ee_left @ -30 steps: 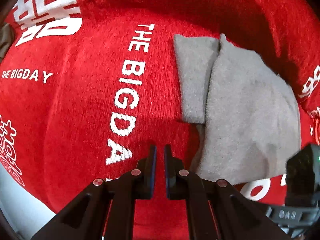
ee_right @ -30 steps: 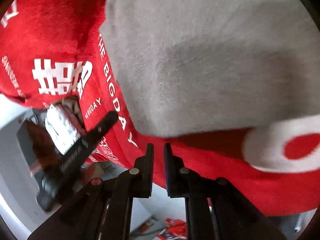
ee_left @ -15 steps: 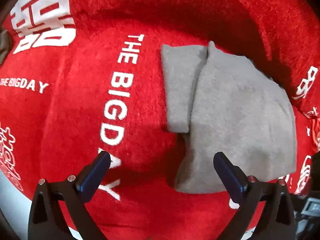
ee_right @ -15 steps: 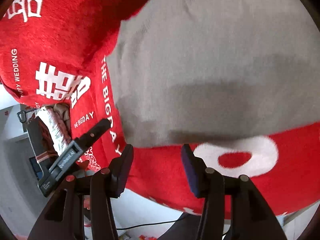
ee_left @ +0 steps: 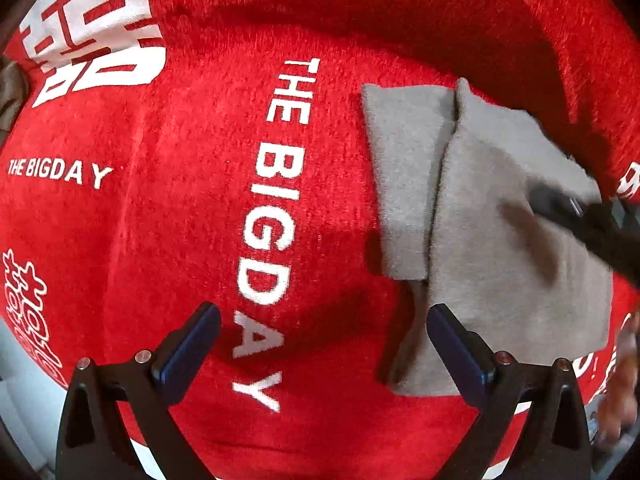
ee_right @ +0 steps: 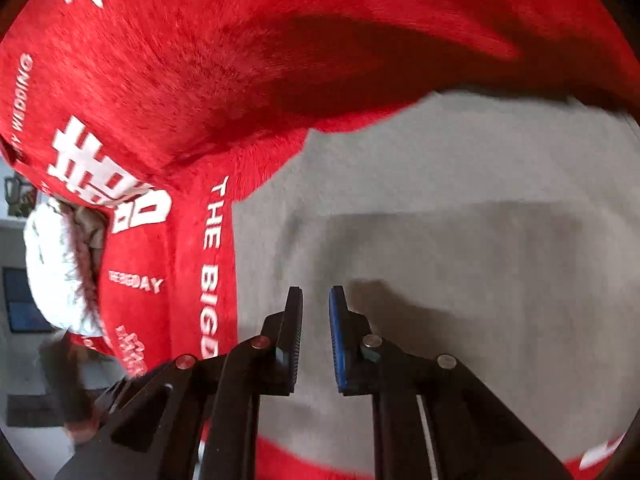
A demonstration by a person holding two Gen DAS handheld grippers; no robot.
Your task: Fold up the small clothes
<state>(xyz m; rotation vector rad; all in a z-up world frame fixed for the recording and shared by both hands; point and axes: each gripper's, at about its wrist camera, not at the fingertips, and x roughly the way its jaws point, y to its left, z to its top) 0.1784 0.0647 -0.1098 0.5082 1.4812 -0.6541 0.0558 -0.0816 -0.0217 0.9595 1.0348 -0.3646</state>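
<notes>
Left wrist view looks pretty much straight down on a fuzzy red cloth [ee_left: 168,216] with white print all over it, "THE BIGDAY" running down the middle and some big white block characters up in the top left corner. The small grey garment [ee_left: 500,248] lies on that cloth over on the right half of the picture. It's partly folded: a narrower flap lies flat on the left, and a bigger layer overlaps it from the right, with a raised seam where the two meet. The left gripper [ee_left: 320,344] is spread wide with nothing between its blue pads; its right finger sits over the lower left corner of the garment, while the left finger is over bare red cloth beside the printed letters. I can't tell if that right finger actually touches the fabric.

A dark blurry shape pokes in from the right edge over the garment, and that's the right gripper [ee_left: 584,224].

Right wrist view is smeared with motion blur. The right gripper [ee_right: 316,340] hangs over the garment [ee_right: 460,248], jaws closing down to a narrow gap with nothing pinched in there. Off at the left edge there's a white crumpled bundle [ee_right: 56,264] past the red cloth [ee_right: 224,72].
</notes>
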